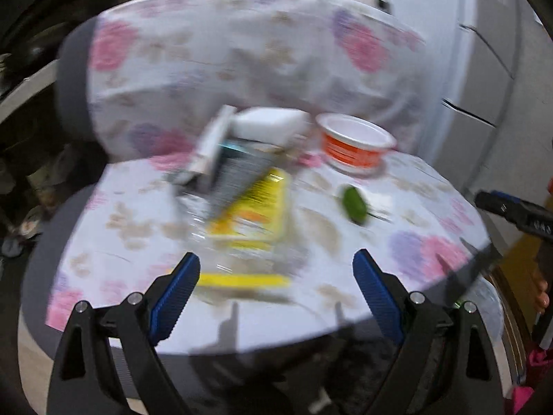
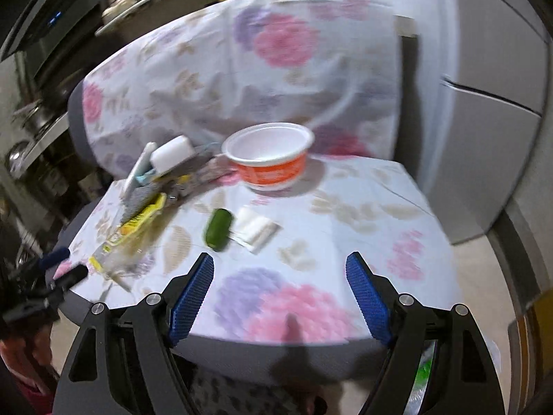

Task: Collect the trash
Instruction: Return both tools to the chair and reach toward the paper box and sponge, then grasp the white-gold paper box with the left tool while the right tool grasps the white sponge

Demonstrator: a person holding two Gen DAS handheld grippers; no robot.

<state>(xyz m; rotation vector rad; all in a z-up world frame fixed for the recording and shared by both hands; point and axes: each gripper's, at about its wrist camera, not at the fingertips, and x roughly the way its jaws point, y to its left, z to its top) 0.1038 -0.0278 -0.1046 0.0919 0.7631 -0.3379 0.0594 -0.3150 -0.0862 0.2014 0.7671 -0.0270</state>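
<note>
Trash lies on a chair seat covered with a floral cloth [image 1: 432,242] [image 2: 363,214]. An orange and white empty cup [image 1: 356,143] [image 2: 269,159] stands at the back. A yellow wrapper [image 1: 255,207] [image 2: 138,224], a grey packet [image 1: 238,169], a white box [image 1: 266,126] [image 2: 172,152], a green wrapper [image 1: 354,202] [image 2: 218,229] and a small white packet [image 2: 257,229] lie in front of it. My left gripper [image 1: 276,294] is open and empty above the seat's front edge, near the yellow wrapper. My right gripper [image 2: 280,294] is open and empty above the front edge. Both views are blurred.
The chair's backrest [image 2: 276,69] rises behind the trash under the same cloth. White cabinets [image 2: 490,121] stand to the right. Shelves with pans [image 2: 41,110] are at the left. The other gripper shows at the edge of each view [image 1: 511,211] [image 2: 58,269].
</note>
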